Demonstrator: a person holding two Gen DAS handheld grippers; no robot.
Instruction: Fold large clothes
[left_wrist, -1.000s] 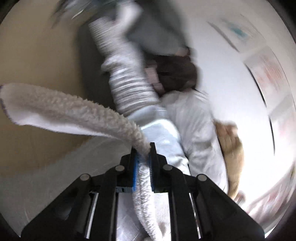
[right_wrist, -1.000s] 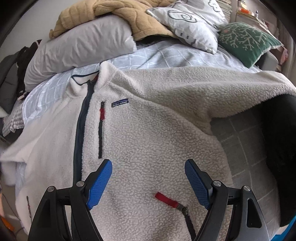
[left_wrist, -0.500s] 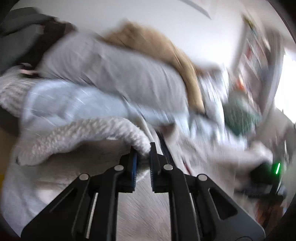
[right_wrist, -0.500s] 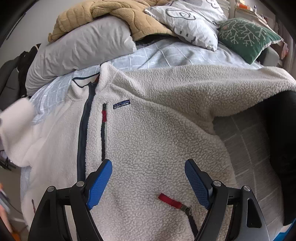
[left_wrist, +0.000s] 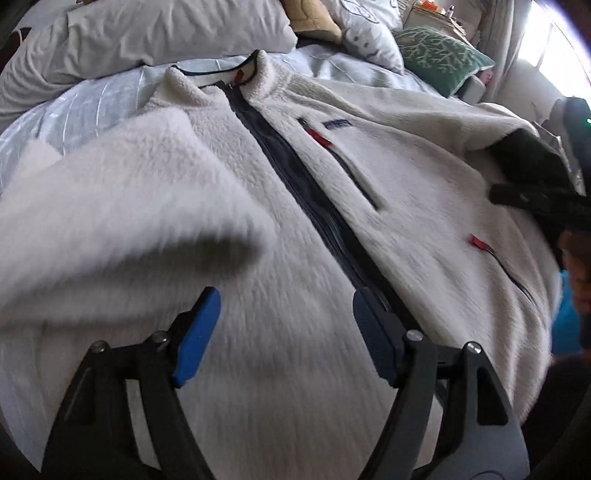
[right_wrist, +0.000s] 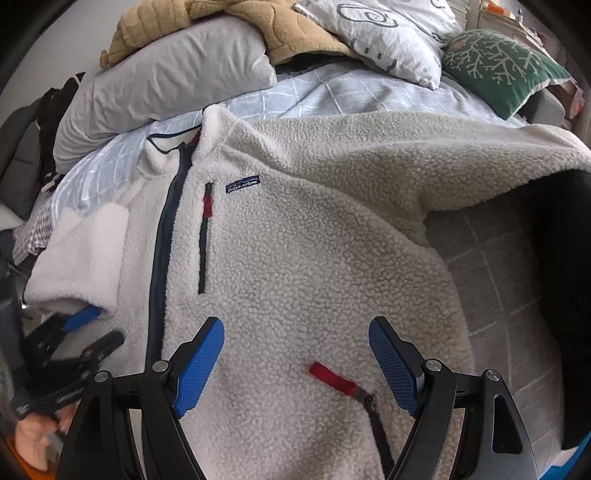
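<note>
A cream fleece jacket (right_wrist: 314, 251) with a dark zipper and red pull tabs lies front up on the bed; it also fills the left wrist view (left_wrist: 295, 206). Its left sleeve (left_wrist: 122, 192) is folded in over the chest and shows in the right wrist view (right_wrist: 81, 254) too. My left gripper (left_wrist: 284, 332) is open and empty just above the jacket's lower front, also seen from the right wrist (right_wrist: 74, 332). My right gripper (right_wrist: 295, 358) is open and empty over the lower right front, near a red zipper tab (right_wrist: 332, 376). The right sleeve (right_wrist: 424, 147) stretches out to the right.
A grey pillow (right_wrist: 166, 85), a tan blanket (right_wrist: 258, 26), a white patterned pillow (right_wrist: 388, 33) and a green cushion (right_wrist: 498, 66) lie at the head of the bed. A light checked bedsheet (right_wrist: 332, 96) lies under the jacket. Dark clothes (right_wrist: 33, 147) hang at far left.
My left gripper carried the left sleeve in over the jacket's chest and opened, letting it go. The right gripper has stayed open over the lower front.
</note>
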